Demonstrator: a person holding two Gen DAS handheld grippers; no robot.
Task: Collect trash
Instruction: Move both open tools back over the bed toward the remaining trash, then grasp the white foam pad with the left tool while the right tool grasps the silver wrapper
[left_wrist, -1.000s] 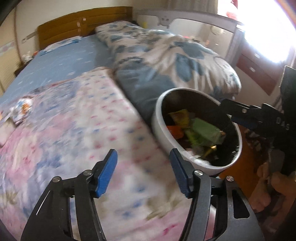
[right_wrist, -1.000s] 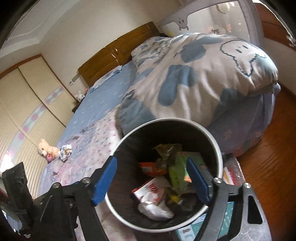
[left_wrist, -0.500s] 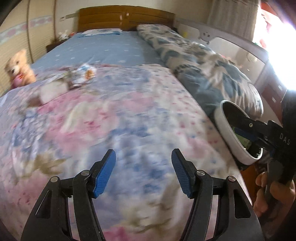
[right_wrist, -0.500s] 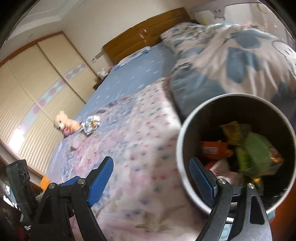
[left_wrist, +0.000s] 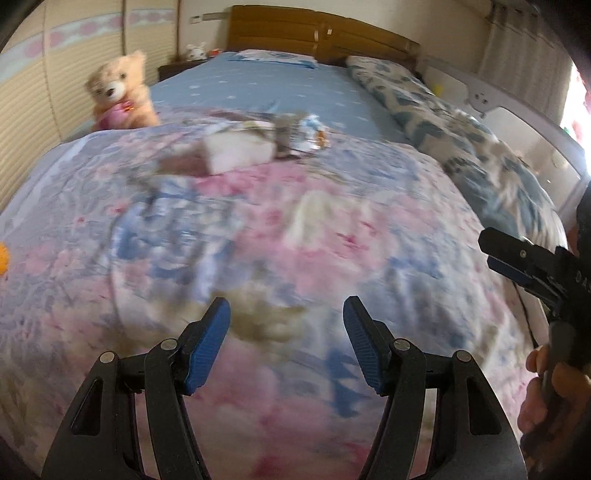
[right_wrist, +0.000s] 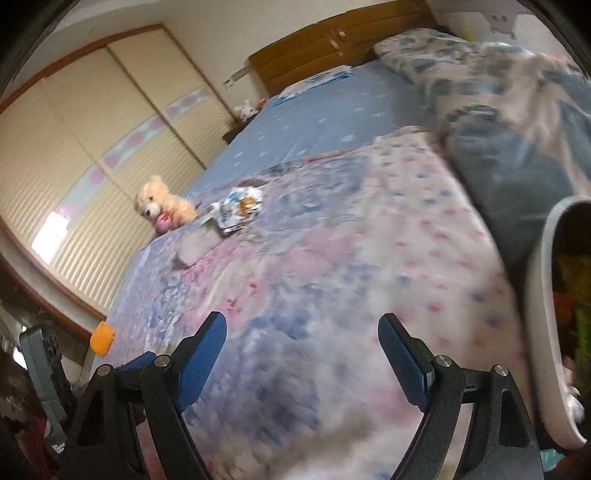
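Left wrist view: left tool (left_wrist: 286, 339) gapes empty above quilt (left_wrist: 295, 240).

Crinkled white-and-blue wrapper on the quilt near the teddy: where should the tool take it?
Probably the wrapper's puffed near edge, coming from above on the foot-of-bed side. It lies crumpled and raised off the quilt, with a pale box crowding its teddy-bear side.

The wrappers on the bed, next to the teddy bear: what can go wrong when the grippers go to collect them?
1. The crumpled wrapper and the white packet lie close to the teddy bear, so a wide grab could catch the toy as well.
2. They rest on a soft quilt; the open left gripper or right gripper may pinch fabric with the trash.
3. The bin stands far from the wrappers, so a loosely held piece could fall on the way.
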